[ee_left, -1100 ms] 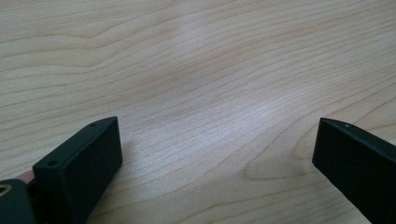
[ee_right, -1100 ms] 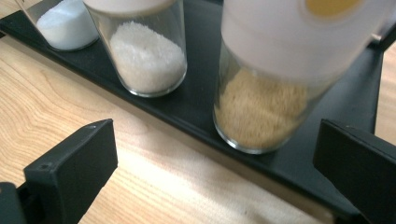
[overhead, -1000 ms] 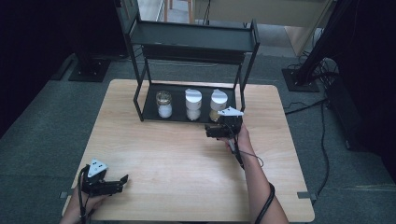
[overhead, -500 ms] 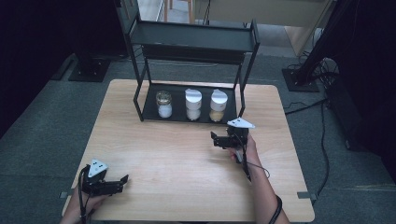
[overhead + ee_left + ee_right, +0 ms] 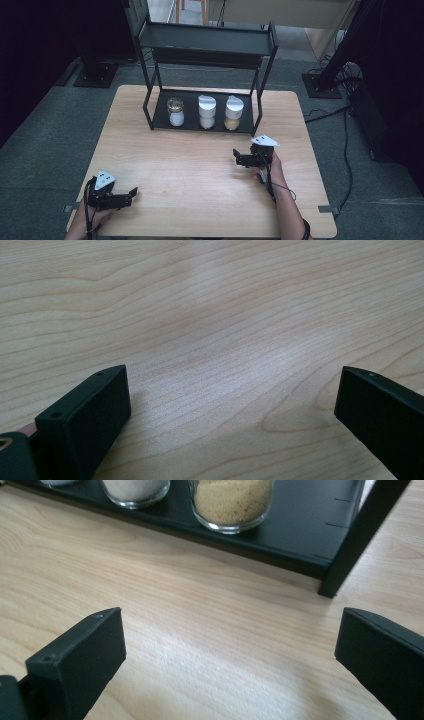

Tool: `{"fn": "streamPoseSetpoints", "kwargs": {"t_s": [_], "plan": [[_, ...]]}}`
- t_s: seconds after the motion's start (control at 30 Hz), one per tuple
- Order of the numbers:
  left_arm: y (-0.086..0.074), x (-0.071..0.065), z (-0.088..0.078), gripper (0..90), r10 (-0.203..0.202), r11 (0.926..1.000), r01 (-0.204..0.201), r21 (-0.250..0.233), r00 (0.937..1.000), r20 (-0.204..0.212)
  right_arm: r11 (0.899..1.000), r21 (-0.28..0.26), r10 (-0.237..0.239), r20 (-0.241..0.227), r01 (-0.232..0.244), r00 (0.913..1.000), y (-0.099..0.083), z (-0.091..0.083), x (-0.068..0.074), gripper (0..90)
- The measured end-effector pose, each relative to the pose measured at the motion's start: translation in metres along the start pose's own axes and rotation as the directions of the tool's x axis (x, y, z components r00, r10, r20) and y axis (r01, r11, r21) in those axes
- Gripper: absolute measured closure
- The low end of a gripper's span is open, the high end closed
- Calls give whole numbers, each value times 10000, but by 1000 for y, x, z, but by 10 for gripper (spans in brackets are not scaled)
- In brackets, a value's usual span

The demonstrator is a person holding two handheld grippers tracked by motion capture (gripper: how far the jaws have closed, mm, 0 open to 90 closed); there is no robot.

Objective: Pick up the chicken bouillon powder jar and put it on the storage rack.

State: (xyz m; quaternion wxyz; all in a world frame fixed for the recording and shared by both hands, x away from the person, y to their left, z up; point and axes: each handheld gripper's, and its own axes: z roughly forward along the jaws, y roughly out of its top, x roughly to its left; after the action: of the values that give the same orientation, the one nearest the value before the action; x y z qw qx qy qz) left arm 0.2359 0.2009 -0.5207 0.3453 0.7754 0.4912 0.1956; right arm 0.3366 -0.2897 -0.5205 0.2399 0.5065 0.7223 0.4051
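left gripper (image 5: 131, 192): jaws apart, empty, near table (image 5: 200, 200) front edge, well clear of rack (image 5: 205, 120) | jars: three on rack's lower shelf | right gripper (image 5: 239, 159): jaws apart, empty, bare wood before rack; nearest the probably grain-filled right jar (image 5: 233, 502)

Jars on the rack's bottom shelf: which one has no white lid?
The leftmost jar. Its top looks dark and metallic with white contents below, while the middle jar and the right jar both carry white lids.
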Motion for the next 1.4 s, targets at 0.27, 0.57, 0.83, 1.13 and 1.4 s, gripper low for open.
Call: {"fn": "streamPoseSetpoints", "kwargs": {"t_s": [0.27,0.57,0.83,1.13,1.4], "plan": [[0,0,0,17,4,10000,-4,6,10000,-24,10000,-32,17,158,-17,9999,-8,-11,-4,0],[0,0,0,17,0,10000,0,-8,10000,-13,9997,73,243,237,-245,9994,-21,-31,-16,0],[0,0,0,17,-42,10000,42,-5,10000,-21,9982,169,568,468,-576,9973,-33,-49,-25,0],[0,1,0,17,-100,9999,100,-39,9999,-37,9982,225,544,716,-561,9959,-48,-71,-31,0],[0,1,0,17,-141,9999,141,-48,9999,-71,9979,256,548,1440,-591,9881,-63,-93,-37,0]]}}
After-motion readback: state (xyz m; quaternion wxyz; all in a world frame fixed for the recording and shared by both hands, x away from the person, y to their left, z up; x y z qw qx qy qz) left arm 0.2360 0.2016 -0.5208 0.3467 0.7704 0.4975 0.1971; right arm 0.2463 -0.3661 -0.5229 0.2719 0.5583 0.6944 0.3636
